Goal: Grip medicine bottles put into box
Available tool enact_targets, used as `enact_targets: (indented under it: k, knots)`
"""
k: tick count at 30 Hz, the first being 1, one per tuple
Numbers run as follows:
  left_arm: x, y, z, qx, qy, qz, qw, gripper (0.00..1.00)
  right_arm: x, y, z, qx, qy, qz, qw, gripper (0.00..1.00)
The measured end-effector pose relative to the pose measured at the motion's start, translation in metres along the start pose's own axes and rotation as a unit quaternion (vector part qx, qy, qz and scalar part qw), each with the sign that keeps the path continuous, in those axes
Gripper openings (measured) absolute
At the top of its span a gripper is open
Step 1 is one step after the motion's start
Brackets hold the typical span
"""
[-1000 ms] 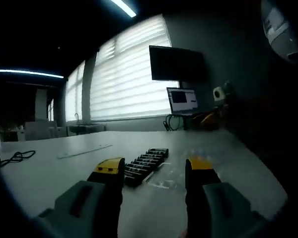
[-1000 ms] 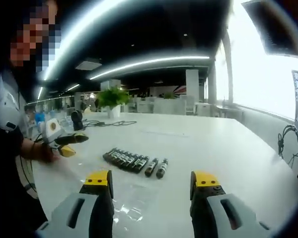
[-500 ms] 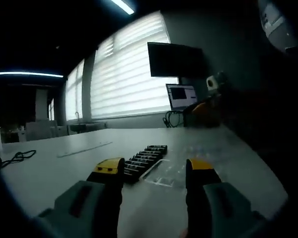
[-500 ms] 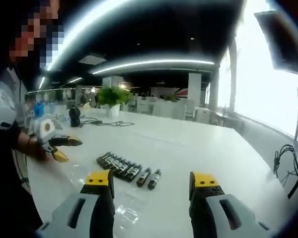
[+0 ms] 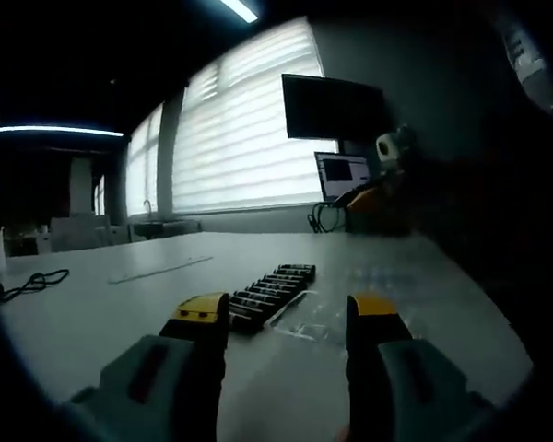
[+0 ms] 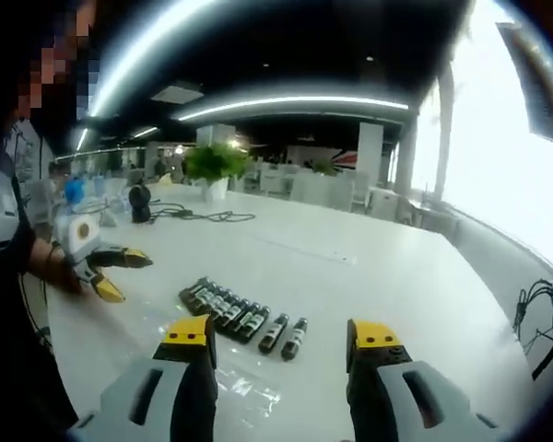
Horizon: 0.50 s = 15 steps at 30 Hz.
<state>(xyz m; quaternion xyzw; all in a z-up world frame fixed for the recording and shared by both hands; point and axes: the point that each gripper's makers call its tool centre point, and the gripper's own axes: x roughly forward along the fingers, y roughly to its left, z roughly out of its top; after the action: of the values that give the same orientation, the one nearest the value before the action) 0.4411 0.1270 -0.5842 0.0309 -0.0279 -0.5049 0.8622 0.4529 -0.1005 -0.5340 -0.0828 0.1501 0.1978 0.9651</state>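
In the left gripper view the left tongs (image 5: pixel 283 318) hang above the white counter (image 5: pixel 120 308) with their yellow-tipped jaws spread wide and nothing between them. Just ahead of the jaws, slightly toward the left one, a row of dark medicine bottles (image 5: pixel 269 293) lies side by side on the counter, and a clear plastic box (image 5: pixel 318 318) lies flat beside the row, directly ahead of the gap and toward the right jaw. Farther ahead of these tongs stand a dark monitor (image 5: pixel 330 107) and a lit laptop (image 5: pixel 343 175) before a window with blinds (image 5: pixel 235 138), and the other tongs appear near the laptop. In the right gripper view the right tongs (image 6: pixel 281 345) also stand wide apart and hold nothing. The medicine bottles (image 6: pixel 223 309) lie just ahead of the left jaw, with two of them set slightly apart from the packed row, straight ahead of the gap. The clear plastic (image 6: pixel 249 391) glints on the counter between the jaws, close in. Off to the left a person's hand holds the left tongs (image 6: pixel 118 273), their jaws parted, above the counter and apart from the bottles. A potted plant (image 6: pixel 214 167) stands at the far end.
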Motion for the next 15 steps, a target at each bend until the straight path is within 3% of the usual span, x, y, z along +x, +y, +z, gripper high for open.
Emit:
enact_targets:
  k: [4, 9, 15]
  knots:
    - [0.0, 0.003, 0.0, -0.014, -0.001, 0.001, 0.9999, 0.44, 0.002, -0.002, 0.002, -0.007, 0.012, -0.003, 0.9999, 0.5]
    - [0.0, 0.0, 0.001, -0.004, -0.003, -0.002, 1.0, 0.45, 0.012, 0.0, -0.002, -0.001, 0.041, 0.001, 0.9992, 0.44]
    - [0.002, -0.003, 0.002, 0.004, -0.006, -0.009, 0.9999, 0.45, 0.034, 0.001, -0.007, 0.043, 0.075, 0.008, 0.9962, 0.39]
